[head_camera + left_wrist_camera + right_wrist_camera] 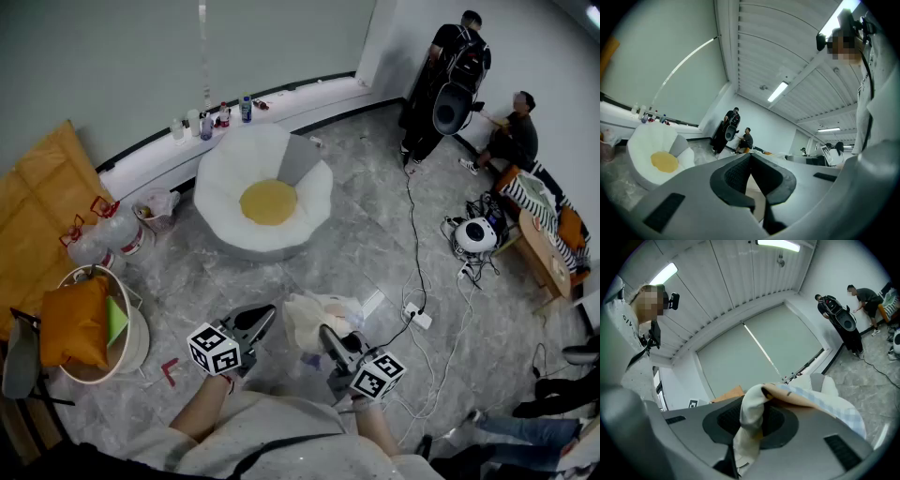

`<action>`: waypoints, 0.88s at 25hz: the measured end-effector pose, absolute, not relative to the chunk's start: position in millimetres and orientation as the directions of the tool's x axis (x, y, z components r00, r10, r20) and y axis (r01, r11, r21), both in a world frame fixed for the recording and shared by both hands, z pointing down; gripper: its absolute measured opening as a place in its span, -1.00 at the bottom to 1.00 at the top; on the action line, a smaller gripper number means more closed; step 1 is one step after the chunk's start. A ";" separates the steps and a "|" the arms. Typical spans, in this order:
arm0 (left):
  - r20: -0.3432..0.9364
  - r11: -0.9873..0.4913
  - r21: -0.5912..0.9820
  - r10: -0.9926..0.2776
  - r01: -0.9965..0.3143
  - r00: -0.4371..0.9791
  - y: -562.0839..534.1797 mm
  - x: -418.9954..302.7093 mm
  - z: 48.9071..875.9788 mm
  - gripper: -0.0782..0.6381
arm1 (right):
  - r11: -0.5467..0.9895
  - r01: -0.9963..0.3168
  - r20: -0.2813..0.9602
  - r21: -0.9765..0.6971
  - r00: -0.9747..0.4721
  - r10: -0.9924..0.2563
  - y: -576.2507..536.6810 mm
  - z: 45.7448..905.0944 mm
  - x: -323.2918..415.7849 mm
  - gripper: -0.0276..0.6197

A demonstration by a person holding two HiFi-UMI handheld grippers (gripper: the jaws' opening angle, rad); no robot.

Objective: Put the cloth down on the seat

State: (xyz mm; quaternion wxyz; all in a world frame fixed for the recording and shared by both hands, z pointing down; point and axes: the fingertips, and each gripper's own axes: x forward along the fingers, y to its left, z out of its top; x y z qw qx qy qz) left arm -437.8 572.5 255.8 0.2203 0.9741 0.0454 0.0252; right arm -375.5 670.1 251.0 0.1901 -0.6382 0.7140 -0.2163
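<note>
The seat [267,202] is a white, egg-shaped floor cushion with a yellow middle, standing on the grey floor well ahead of both grippers. A pale cloth [314,317] with a light blue check hangs bunched from my right gripper [326,333], which is shut on it. In the right gripper view the cloth [797,401] drapes over the jaws, with the seat [825,380] behind it. My left gripper [265,314] hangs just left of the cloth, its jaw tips meeting with nothing held. The left gripper view shows the seat [656,154] at its left, beyond that gripper [751,157].
A round basket [131,347] with an orange cushion stands at the left, with large water bottles [103,239] behind it. A power strip [417,317] and cables trail across the floor at the right. Two people [455,75] are at the back right. Small bottles line the wall ledge [211,120].
</note>
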 end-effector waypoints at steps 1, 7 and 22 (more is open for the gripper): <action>0.032 -0.901 0.427 0.099 0.076 0.995 573.9 -435.1 256.9 -0.74 | 0.094 -0.832 0.003 -0.546 -0.114 -0.993 671.6 250.6 -373.4 -0.65; 0.034 -0.911 0.407 0.091 0.069 0.995 588.2 -413.8 257.4 -0.74 | 0.089 -0.847 -0.014 -0.524 -0.096 -0.995 686.5 246.5 -350.6 -0.65; 0.061 -0.926 0.374 0.091 0.062 0.994 563.1 -350.9 261.6 -0.74 | 0.046 -0.827 -0.026 -0.560 -0.038 -0.999 670.0 257.9 -280.2 -0.65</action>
